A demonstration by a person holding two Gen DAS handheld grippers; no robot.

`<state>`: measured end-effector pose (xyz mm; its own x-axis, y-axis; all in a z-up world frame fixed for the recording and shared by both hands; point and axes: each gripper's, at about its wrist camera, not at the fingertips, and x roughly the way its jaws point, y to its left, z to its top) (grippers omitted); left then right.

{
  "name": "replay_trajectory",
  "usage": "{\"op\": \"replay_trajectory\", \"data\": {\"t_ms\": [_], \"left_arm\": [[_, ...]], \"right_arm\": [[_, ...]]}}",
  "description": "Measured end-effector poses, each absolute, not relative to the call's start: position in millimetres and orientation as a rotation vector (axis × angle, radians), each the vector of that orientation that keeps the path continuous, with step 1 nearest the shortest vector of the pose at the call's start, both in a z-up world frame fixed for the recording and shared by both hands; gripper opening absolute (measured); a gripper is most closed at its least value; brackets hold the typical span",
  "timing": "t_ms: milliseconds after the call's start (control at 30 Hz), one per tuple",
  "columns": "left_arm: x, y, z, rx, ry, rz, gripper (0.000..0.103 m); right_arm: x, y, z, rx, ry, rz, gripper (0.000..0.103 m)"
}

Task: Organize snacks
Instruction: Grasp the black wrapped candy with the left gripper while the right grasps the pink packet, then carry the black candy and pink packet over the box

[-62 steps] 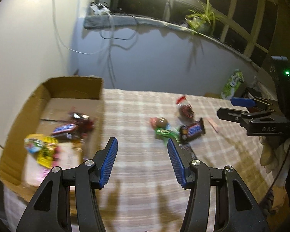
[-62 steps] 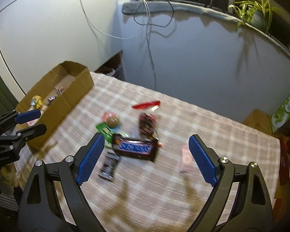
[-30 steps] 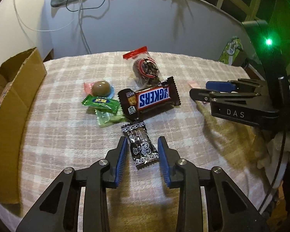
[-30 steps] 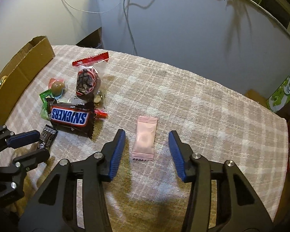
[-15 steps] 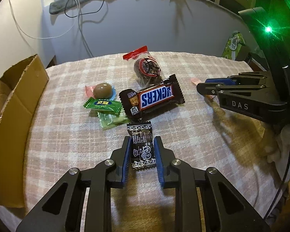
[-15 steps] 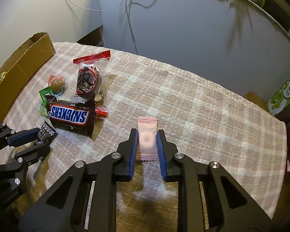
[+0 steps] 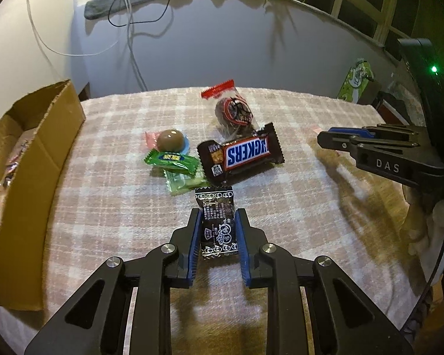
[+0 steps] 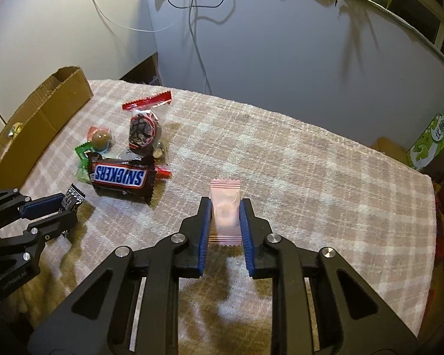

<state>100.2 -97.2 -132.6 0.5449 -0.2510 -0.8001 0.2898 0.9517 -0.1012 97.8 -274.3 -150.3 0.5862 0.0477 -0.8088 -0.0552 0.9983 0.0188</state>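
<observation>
My left gripper (image 7: 217,219) is shut on a small black candy packet (image 7: 217,222), held just above the checked tablecloth. My right gripper (image 8: 225,207) is shut on a pink candy packet (image 8: 225,207), also lifted a little. On the cloth lie a Snickers bar (image 7: 241,155), a clear bag with a dark round sweet (image 7: 233,111), a brown chocolate ball (image 7: 170,140) and green wrapped candies (image 7: 174,161). The same pile shows in the right wrist view, with the Snickers bar (image 8: 120,177) at the left. The left gripper (image 8: 59,207) shows there too, and the right gripper (image 7: 349,136) shows in the left view.
An open cardboard box (image 7: 41,148) with several snacks inside stands at the table's left edge; it also shows in the right wrist view (image 8: 41,118). A green carton (image 8: 432,142) sits beyond the table's right end. Wall and cables are behind.
Both grippers came down over their packets and closed on them. Since half a second ago both have risen slightly with the packets held.
</observation>
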Motion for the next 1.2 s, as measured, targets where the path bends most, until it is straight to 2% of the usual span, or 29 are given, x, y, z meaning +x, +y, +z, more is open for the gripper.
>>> {"op": "replay_trajectory", "data": {"t_ms": [633,1200], "left_arm": [[89,-39,-94,-0.015,0.839,-0.277,0.021],[96,46,-74,-0.071,0.773,-0.163,0.021]], "right_arm": [[93,-221,-102,-0.044,0.857,0.131,0.020],[135,-129,-76,-0.081,0.814,0.243,0.020]]}}
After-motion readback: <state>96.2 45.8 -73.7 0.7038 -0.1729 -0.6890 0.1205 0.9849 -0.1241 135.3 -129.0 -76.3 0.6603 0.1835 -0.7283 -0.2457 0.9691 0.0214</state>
